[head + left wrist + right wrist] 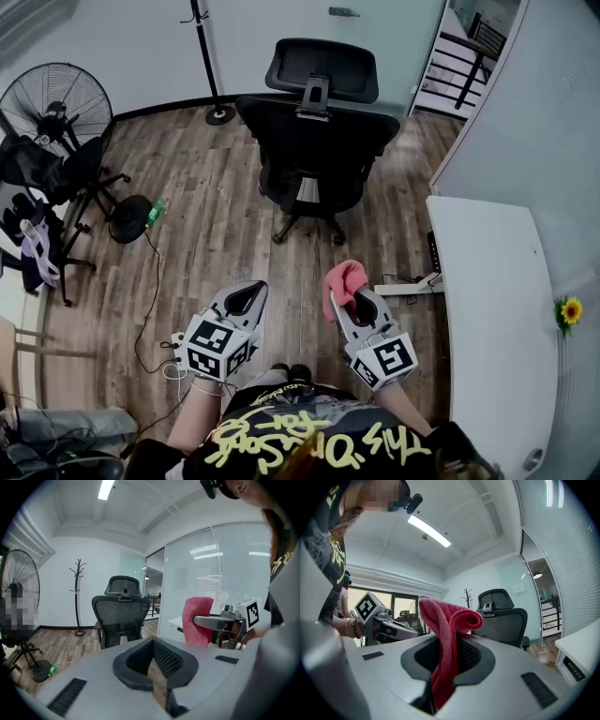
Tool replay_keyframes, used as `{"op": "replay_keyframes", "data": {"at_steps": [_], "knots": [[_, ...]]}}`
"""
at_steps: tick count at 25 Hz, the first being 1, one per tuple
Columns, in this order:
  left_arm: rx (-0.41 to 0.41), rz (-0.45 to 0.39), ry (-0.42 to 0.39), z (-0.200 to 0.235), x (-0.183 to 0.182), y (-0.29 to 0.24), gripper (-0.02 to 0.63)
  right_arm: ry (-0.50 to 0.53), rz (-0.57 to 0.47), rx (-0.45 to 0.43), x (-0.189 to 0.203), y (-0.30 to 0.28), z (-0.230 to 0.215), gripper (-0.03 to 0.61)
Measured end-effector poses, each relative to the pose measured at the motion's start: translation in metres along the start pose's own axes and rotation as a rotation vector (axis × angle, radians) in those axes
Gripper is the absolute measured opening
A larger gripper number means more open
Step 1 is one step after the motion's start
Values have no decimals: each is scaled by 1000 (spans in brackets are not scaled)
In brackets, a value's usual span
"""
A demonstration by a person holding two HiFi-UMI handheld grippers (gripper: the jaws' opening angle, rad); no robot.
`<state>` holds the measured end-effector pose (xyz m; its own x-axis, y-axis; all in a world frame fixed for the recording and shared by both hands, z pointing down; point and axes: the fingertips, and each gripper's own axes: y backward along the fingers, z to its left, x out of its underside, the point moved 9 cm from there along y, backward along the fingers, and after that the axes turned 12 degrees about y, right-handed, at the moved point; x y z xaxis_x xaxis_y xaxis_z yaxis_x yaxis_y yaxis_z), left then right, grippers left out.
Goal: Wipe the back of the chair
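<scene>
Head view alone: whole black chair (317, 141) near the floor's far edge, back turned this way. Right gripper view: right hand-held gripper (449, 653) clenched on a red cloth (445, 616), well apart from the chair, chair base cut off behind the gripper body. Left gripper view: left hand-held gripper (152, 649) closed, nothing between the jaws.

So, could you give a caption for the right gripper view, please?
Right gripper shut on a red cloth, black office chair ahead.
</scene>
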<state>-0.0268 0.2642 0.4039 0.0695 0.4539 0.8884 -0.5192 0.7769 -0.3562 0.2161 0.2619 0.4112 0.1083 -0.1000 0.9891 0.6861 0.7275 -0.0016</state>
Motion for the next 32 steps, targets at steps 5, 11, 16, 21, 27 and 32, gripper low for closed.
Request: {"op": "replay_keyframes", "data": {"at_steps": [5, 11, 16, 21, 27, 32], "knots": [[2, 1, -6, 1, -4, -5, -6, 5, -3, 2, -1, -3, -6, 63], [2, -3, -6, 2, -7, -9, -7, 8, -8, 0, -3, -6, -10, 63], [-12, -13, 19, 1, -2, -11, -8, 2, 3, -18, 4, -10, -15, 63], [-37, -14, 44, 12, 0, -7, -7, -2, 4, -45, 6, -25, -14, 63], [-39, -29, 41, 39, -11, -20, -8, 14, 2, -51, 11, -56, -20, 63], [-11, -28, 21, 75, -37, -52, -8, 25, -2, -18, 12, -98, -39, 63]]}}
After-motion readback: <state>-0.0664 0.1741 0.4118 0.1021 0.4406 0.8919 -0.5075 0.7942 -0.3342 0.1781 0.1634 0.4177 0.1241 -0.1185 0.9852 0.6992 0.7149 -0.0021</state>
